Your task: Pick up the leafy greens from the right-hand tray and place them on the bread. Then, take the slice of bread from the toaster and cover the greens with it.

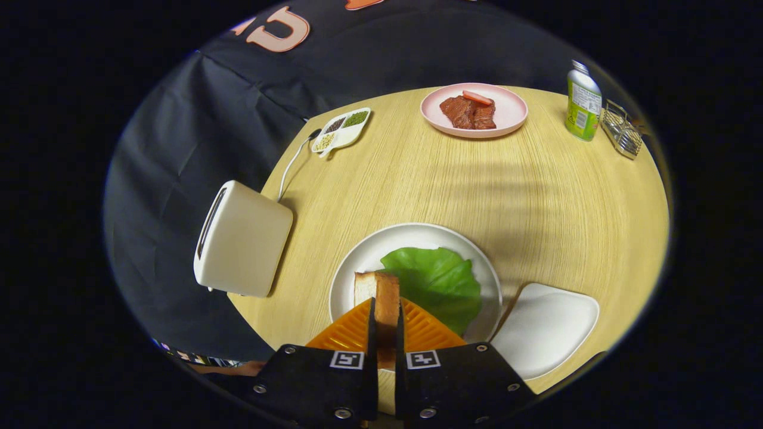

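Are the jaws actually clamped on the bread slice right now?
Touching. In the gripper view the bread slice stands on edge between the gripper jaws, both pressed against its faces, above the green leaf.

A staged breakfast setting inside a recording booth, not a lived-in kitchen. A round, pale wood-grain surface (536,196) stands before plain black cloth draped as a wall (179,149). On it sits kitchen ware: a cream two-slot toaster (241,238) with its white cord trailing off the edge, a round white plate (363,256), a pink plate of reddish-brown meat slices (474,110), a small white divided dish of dried seeds and grains (341,129), a green-labelled bottle with a silver cap (582,102), a wire rack (622,131) beside it, and a white rounded-corner tray (545,330).
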A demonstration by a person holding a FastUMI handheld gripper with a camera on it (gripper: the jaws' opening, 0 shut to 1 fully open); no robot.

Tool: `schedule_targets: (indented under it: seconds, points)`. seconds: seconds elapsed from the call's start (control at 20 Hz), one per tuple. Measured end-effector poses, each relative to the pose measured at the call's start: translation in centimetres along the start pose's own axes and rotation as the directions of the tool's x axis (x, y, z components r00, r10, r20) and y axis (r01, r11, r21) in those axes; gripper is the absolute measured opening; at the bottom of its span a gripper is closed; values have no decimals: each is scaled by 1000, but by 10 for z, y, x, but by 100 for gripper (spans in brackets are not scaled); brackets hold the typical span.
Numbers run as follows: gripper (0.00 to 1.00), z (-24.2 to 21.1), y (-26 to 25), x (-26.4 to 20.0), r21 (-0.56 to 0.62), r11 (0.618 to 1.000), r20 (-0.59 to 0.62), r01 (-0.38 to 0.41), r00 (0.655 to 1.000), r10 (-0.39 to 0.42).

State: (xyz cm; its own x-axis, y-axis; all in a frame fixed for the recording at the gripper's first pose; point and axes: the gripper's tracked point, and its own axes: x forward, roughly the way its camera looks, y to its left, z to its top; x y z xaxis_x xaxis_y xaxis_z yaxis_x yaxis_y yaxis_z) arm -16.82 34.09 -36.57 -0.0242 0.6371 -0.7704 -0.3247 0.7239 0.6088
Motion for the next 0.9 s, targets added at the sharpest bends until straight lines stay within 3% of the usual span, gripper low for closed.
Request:
schedule_targets:
  seconds: [0.2, 0.45, 0.65, 0.9]
  points:
    - [19, 2, -12, 3, -44, 998, 22, 39, 999, -38]
    - [43, 8, -39, -3, -118, 978, 79, 170, 984, -161]
    - [48, 23, -46, -20, -103, 975, 145, 195, 973, -179]
    - [63, 67, -40, -70, -131, 958, 335, 256, 921, -200]
